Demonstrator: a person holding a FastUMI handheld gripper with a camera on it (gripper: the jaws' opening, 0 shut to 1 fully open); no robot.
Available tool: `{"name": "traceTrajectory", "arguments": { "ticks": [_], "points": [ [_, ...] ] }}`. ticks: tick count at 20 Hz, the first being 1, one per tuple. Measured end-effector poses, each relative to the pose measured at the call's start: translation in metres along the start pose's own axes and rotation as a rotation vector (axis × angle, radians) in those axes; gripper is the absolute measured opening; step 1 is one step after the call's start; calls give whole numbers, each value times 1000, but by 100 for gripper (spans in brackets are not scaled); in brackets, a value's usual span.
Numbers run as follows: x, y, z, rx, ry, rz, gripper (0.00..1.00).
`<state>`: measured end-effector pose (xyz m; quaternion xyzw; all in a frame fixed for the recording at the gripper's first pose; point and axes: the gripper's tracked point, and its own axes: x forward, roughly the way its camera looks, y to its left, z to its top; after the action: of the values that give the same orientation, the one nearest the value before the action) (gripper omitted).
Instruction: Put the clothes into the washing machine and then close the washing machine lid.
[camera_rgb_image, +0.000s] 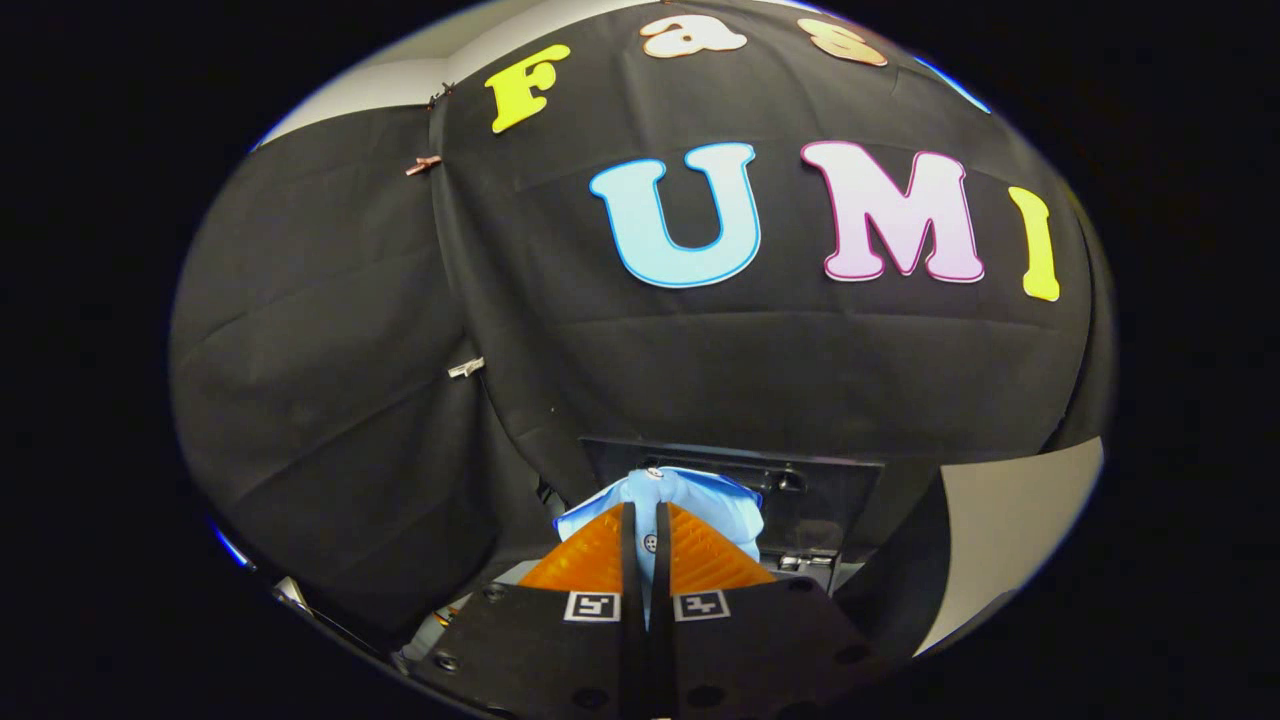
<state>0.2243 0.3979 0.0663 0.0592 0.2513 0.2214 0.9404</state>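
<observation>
One garment is showing here: a light blue piece of clothing (690, 500) with small buttons, and it is sitting pinched between the two fingers of the gripper (645, 525). The fingers are standing almost together, with only a thin slit between them, and the cloth is bulging out above and to both sides of that slit, so the gripper is clamping the clothing rather than resting open near it.

Taking the clothing as the landmark, a dark box-like thing with a raised panel (780, 480) is lying just beyond it and slightly to its right; this is probably the washing machine with its lid standing up, though the shape is too dark to say for sure. Behind that, the black cloth wall (700, 370) of the booth is hanging, with a pale surface (1010, 520) showing well to the right of the clothing.

As for progress, the picking up is looking done, since the garment is hanging in the grip and lifted clear. The clothing is not yet inside the machine, by my reading, because it is sitting on the near side of the dark opening. Left to do: carrying it over the opening, letting it go, and then shutting the lid.
</observation>
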Motion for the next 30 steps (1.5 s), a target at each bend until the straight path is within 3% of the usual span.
{"name": "traceTrajectory", "arguments": {
  "ticks": [16,30],
  "points": [
    [112,-34,-159,-25,167,-127,5],
    [174,-91,-302,-37,370,-249,5]
  ]
}}
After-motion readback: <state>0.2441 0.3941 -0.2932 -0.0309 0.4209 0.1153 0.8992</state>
